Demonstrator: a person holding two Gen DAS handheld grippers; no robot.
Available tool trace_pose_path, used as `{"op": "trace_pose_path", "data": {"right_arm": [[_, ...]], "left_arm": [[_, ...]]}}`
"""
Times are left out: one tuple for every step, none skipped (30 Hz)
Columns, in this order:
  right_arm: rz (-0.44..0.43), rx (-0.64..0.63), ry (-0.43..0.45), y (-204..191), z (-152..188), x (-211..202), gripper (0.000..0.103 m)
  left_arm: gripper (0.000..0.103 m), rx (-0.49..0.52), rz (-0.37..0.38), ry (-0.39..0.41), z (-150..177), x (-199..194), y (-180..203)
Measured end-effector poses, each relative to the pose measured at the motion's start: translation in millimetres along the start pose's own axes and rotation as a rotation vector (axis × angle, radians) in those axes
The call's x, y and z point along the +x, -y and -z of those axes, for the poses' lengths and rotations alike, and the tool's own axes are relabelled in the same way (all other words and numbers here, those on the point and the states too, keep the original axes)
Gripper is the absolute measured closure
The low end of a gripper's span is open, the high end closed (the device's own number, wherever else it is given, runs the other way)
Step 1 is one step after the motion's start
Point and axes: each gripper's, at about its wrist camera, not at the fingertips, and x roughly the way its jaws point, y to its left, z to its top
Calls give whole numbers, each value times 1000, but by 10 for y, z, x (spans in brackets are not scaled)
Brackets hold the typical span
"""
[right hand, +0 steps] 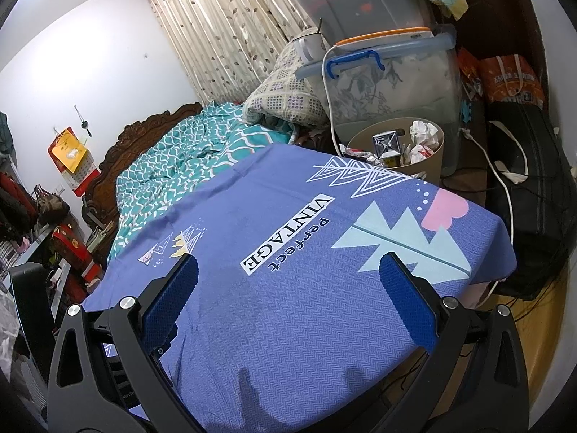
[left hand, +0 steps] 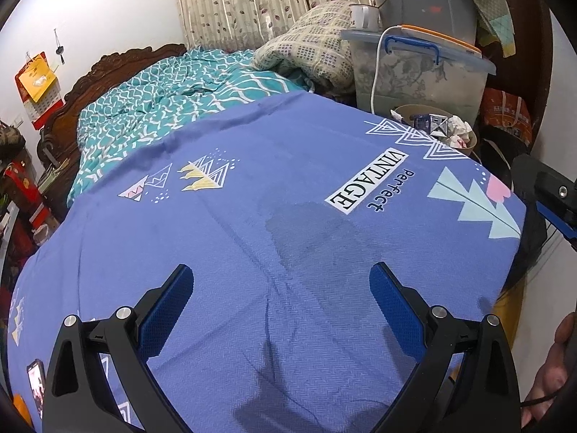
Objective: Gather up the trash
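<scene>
Both tongs stand wide and hold nothing. The left tongs hover low over the blue printed cloth that covers the tabletop, and the right tongs hang over the same cloth nearer its right-hand corner. No loose scrap shows on the cloth in either view, so the collecting looks mostly done, and the step in hand is probably a last sweep for strays.

To do that well, I would keep the tongs spread and above the fabric, turn each wrist slowly across the surface and its edges, and look past the far edge before closing on anything. The cloth is soft and would bunch if pinched along with a scrap.

The trash itself lies beyond the cloth's far edge. In the right wrist view the beige bin sits at about one o'clock from the right tongs, well apart, with crumpled paper and a silver carton inside; some wrappers lie at its left rim, whether inside or outside I cannot tell. From the left tongs the bin is near two o'clock, farther off. Behind it stands a clear storage box.
</scene>
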Motion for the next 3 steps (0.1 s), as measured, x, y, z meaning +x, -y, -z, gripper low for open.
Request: {"op": "trace_pose_path", "data": {"right_arm": [[-1, 0, 0, -2, -7, 2, 3], [-1, 0, 0, 3, 2, 1, 3], [-1, 0, -1, 1, -3, 2, 3]], "left_arm": [[9, -1, 1, -2, 0, 3, -3], [9, -3, 1, -4, 0, 9, -4], [9, -6, 3, -7, -2, 16, -10]]}}
